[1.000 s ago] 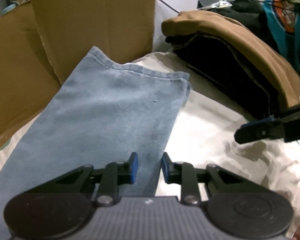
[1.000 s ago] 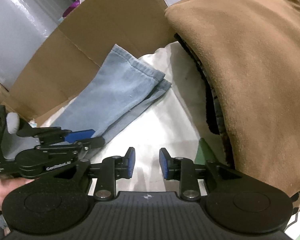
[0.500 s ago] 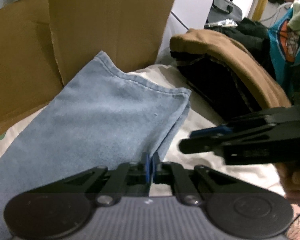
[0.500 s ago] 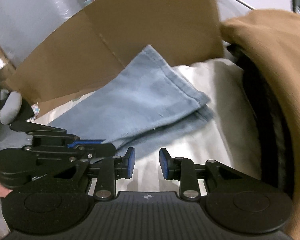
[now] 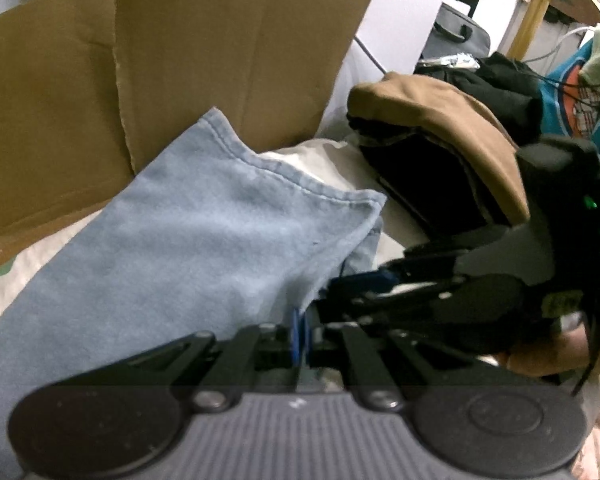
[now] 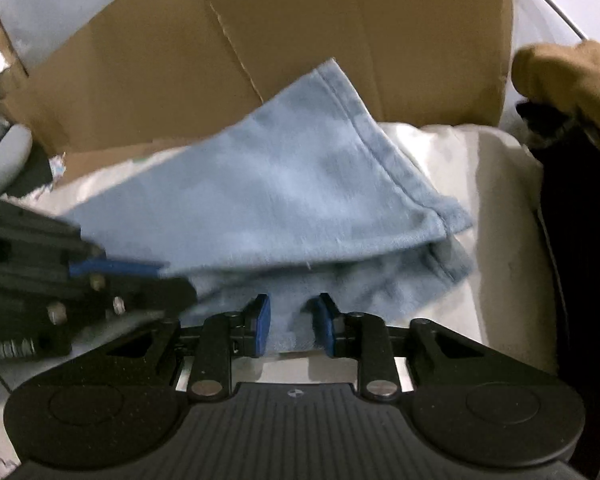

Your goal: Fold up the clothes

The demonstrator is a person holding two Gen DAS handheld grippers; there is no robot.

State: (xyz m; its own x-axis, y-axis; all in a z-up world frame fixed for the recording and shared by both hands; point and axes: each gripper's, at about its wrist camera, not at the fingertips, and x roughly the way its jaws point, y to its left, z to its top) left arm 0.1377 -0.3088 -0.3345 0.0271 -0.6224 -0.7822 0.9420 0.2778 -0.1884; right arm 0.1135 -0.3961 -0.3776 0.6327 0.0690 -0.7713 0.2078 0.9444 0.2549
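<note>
A: Where are the jeans (image 5: pixel 188 248) found?

B: They are laid on the pale bedding (image 6: pixel 496 216), folded double, with the long axis run from the hemmed end near the cardboard (image 5: pixel 204 76) back toward both hands. The brown garment (image 5: pixel 456 136) is stacked well apart, off to the right.

A: How is the left hand-held gripper (image 5: pixel 299 338) seen?

B: It is pinched tight on the near right edge of the upper layer; that edge is lifted a little off the layer beneath.

A: And the right hand-held gripper (image 6: pixel 291 324)?

B: It is held parted, just beside the left one. The lower layer's edge is straddled by its pads (image 6: pixel 262 322), but no press on the cloth is seen.

A: Which is judged nearer for the coming move?

B: The right one; the denim lies straight ahead between its jaws, so only a closing seems needed.
</note>
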